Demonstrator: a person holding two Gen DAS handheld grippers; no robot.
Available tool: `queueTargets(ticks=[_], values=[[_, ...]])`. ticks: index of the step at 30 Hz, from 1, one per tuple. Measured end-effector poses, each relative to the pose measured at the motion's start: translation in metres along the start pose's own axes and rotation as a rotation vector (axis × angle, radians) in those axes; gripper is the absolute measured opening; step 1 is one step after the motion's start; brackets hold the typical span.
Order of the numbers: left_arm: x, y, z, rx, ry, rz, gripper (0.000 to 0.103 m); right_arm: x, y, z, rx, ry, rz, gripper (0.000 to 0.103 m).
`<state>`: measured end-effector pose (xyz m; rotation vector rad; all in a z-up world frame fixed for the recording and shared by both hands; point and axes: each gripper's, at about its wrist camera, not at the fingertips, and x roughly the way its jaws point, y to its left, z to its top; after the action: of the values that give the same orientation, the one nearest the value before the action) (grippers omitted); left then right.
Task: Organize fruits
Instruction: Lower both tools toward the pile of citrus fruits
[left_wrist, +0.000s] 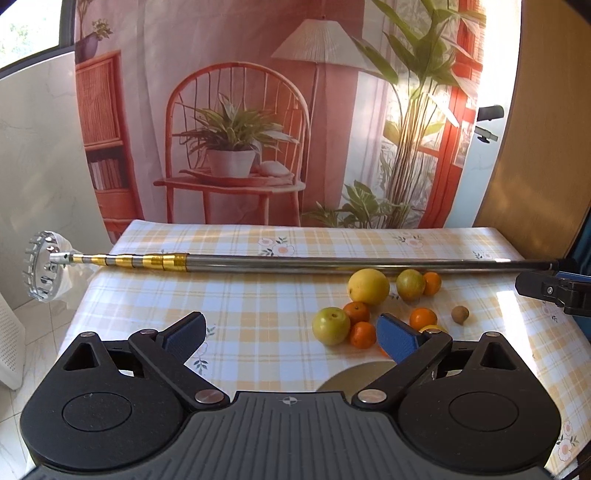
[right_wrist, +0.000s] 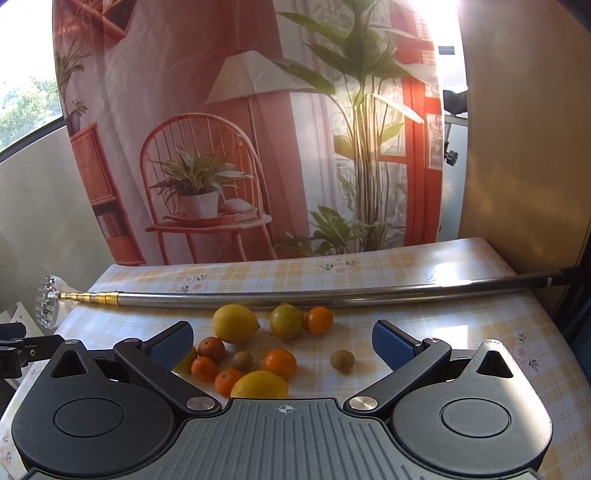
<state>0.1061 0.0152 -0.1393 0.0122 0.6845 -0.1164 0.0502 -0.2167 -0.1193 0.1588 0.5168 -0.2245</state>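
Several fruits (right_wrist: 258, 350) loose on tablecloth (right_wrist: 461, 332), uncontained

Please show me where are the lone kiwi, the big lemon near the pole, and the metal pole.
lone kiwi (right_wrist: 342, 360): right wrist view, centre of its brown skin.
big lemon (right_wrist: 235, 323): right wrist view, middle of its yellow body.
metal pole (left_wrist: 332, 261): left wrist view, mid-shaft, silver section.

left gripper (left_wrist: 291, 332) hovering over the checked tablecloth (left_wrist: 258, 295), jaws spread wide, nothing between them. fruits clustering right of centre: lemon (left_wrist: 368, 286), two green fruits (left_wrist: 331, 325) (left_wrist: 410, 284), several oranges (left_wrist: 356, 312), a kiwi (left_wrist: 460, 315). a pole (left_wrist: 332, 261) lying across the table behind them. right gripper (left_wrist: 554, 291) showing at the right edge.
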Motion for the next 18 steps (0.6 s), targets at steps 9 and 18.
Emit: queueTargets(ticks=[9,18], values=[[0.068,-0.003,-0.011,-0.125,0.199,-0.162,0.076,0.035,-0.017,-0.016,-0.022,0.044,-0.021,0.097],[0.117,-0.018,0.0,-0.19,0.295,-0.262,0.059,0.054,-0.02,-0.016,-0.052,0.061,0.015,0.076]])
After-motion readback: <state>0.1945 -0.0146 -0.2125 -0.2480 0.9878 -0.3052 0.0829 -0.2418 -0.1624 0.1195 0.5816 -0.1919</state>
